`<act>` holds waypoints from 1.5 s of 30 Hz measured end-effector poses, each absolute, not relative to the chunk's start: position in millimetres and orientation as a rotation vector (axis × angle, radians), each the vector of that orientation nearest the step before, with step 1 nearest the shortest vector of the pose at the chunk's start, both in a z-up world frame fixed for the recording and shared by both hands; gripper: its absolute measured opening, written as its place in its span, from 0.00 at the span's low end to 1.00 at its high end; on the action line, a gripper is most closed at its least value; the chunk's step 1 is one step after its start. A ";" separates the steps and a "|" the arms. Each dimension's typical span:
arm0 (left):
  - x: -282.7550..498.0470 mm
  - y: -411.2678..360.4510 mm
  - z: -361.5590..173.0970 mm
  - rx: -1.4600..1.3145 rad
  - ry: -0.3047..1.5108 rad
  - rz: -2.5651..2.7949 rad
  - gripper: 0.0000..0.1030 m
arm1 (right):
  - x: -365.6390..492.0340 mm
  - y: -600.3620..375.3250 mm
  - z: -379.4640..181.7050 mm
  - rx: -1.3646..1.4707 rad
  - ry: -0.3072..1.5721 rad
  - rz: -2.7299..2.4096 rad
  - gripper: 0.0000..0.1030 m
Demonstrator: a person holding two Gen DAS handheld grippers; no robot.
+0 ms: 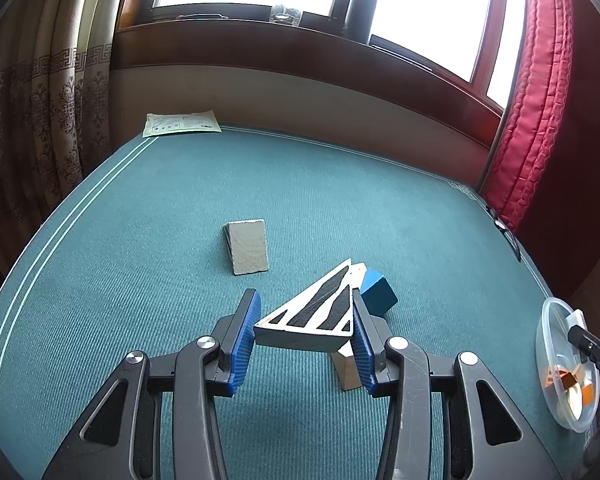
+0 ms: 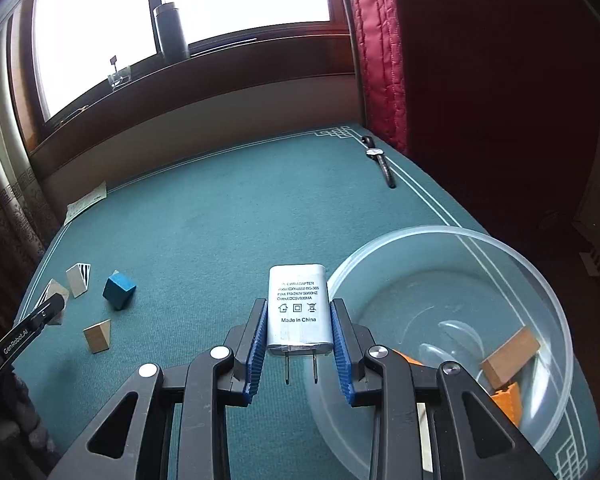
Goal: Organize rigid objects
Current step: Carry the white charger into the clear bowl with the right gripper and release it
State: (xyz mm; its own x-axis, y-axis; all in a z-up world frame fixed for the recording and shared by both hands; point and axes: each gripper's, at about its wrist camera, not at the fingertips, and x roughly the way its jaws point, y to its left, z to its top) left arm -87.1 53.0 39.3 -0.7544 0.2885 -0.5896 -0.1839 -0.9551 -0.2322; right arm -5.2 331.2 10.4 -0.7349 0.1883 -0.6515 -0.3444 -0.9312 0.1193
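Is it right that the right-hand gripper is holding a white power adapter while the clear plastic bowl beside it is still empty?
Not quite. The right gripper does hold the white power adapter, but the clear plastic bowl is not empty: the right wrist view shows a wooden block and an orange piece already inside it.

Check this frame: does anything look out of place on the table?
Yes: a wristwatch lies alone at the table's far edge by the red curtain, and a paper sheet overhangs the opposite far corner. Nothing looks spilled or damaged.
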 end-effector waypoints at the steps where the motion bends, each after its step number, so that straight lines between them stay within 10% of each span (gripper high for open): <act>1: -86.8 53.4 39.1 -0.950 -0.231 2.717 0.43 | -2.9 336.4 10.9 -0.955 0.344 2.650 0.31; 45: -58.6 93.2 49.1 -0.938 -0.193 2.589 0.43 | 47.7 420.3 -5.3 -0.843 0.559 2.448 0.47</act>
State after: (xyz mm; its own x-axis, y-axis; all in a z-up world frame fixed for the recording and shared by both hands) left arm -58.6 93.2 49.1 -0.7055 0.3944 -0.5888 -0.3030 -0.9189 -0.2525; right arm 47.7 420.3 -5.3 -0.6902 0.3111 -0.6533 -0.5640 -0.7969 0.2164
